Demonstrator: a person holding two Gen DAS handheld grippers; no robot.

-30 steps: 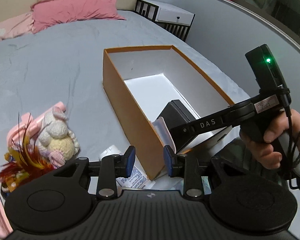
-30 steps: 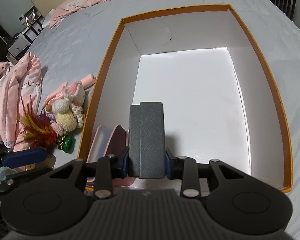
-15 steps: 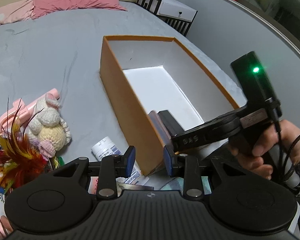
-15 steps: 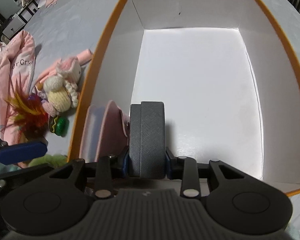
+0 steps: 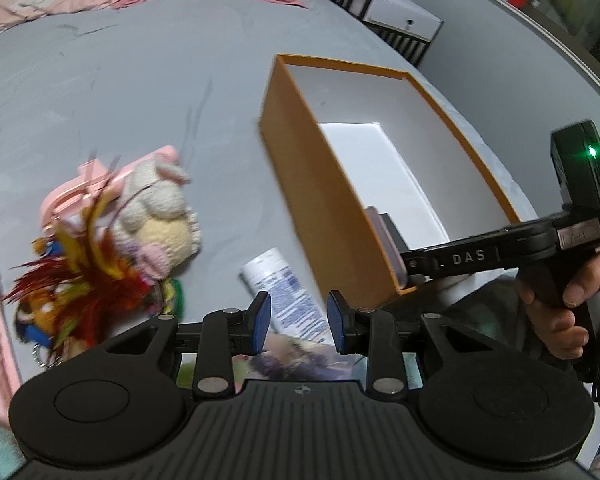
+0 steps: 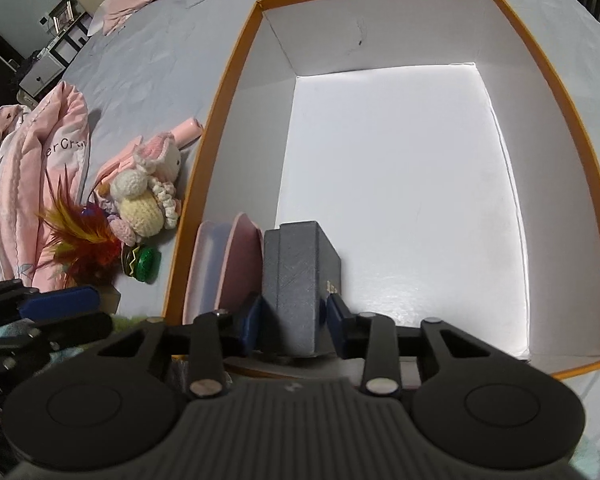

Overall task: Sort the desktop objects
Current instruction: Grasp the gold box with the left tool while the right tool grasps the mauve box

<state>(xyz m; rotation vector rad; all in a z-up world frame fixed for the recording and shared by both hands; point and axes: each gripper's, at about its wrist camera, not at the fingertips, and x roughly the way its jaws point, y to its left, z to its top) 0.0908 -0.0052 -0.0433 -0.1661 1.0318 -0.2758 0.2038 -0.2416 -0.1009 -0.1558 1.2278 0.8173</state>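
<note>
Inside the orange box (image 6: 236, 104), at its near left corner, the grey case (image 6: 300, 276) stands on edge against a pink case (image 6: 242, 264) that leans on the box wall. The right gripper (image 6: 290, 326) has its pads parted a little on either side of the grey case; I judge it has let go, since gaps show at both pads. Standing the cases upright side by side probably saves floor space for more items. The left gripper (image 5: 298, 322) hangs open and empty above a white tube (image 5: 288, 288) on the bed (image 5: 140, 80), likely the next pick. A knitted bunny (image 5: 156, 216) and feather toy (image 5: 80, 276) wait nearby.
</note>
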